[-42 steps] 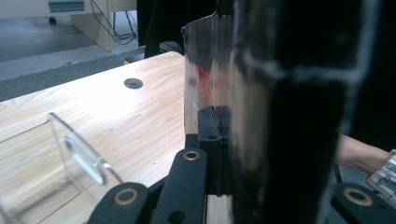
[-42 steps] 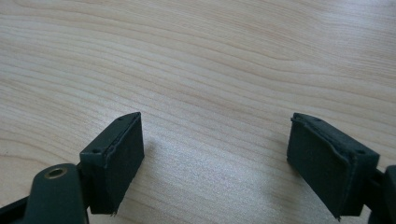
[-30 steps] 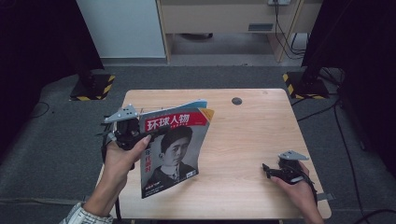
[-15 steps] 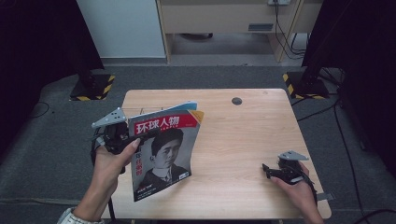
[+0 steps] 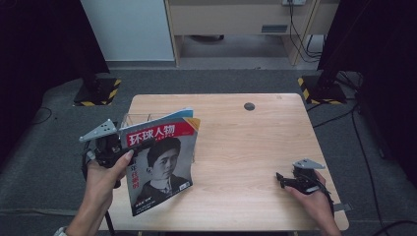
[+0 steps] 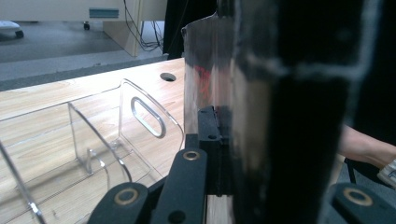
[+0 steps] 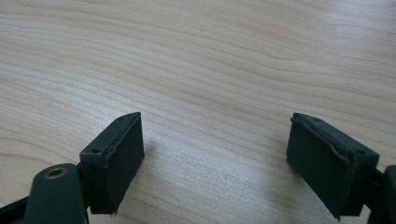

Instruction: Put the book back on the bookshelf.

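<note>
1. Glossy paper is what your left gripper (image 5: 119, 147) has clenched: the magazine (image 5: 160, 162) hangs upright from its left edge, cover facing the high camera, lower corner near the table's (image 5: 255, 147) front edge.
2. Over the last second you have carried it leftward and slightly toward yourself. The magazine that stood nearer the table's middle now sits over the left edge, and its top has tipped a little further.
3. That shift lines it up with the clear acrylic rack (image 6: 107, 140), which stands on the table just behind the magazine. In the left gripper view the rack's dividers and handle cut-out lie beyond the jaws, to the side of the held pages.
4. My reading is that you are preparing to slot the magazine into a compartment. It is not yet in one, and I cannot tell which slot it faces.
5. Your right gripper (image 5: 287, 181) rests low at the table's front right, well apart from the rack, jaws spread wide over bare wood and gripping nothing.
6. Watch the floppy pages; they may catch a divider as you lower them.
</note>
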### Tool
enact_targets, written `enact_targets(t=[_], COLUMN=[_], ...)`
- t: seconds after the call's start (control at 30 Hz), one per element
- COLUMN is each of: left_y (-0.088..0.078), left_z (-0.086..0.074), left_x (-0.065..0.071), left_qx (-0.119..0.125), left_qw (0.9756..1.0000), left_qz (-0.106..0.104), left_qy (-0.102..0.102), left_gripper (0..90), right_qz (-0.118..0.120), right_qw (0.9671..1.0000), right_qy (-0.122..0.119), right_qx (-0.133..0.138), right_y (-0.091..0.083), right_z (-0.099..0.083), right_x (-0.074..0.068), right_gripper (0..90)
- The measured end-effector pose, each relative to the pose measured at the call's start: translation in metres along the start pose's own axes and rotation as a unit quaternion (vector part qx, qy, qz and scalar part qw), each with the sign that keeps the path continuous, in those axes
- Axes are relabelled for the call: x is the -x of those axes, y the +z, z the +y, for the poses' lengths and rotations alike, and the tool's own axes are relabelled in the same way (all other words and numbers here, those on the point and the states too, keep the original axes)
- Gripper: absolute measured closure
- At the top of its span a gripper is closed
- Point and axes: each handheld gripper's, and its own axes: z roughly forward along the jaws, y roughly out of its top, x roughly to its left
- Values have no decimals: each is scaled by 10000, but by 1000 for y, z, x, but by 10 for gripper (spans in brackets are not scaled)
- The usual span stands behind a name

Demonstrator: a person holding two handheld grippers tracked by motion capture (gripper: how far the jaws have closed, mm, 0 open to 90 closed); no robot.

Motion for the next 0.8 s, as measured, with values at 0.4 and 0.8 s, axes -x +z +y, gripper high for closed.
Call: enact_targets(t=[0.4, 0.8], left_y=[-14, -37], left_z=[-2, -9], left_x=[-8, -17], left_qx=[8, 93], left_qw=[9998, 9993], left_qz=[173, 365], left_qy=[29, -22], left_gripper=[865, 865], right_qz=[2, 20], right_qw=[10000, 10000], right_qy=[-10, -24], right_qx=[20, 17], right_y=[0, -1], right_z=[-1, -1], right_x=[-2, -2], right_gripper=[199, 199])
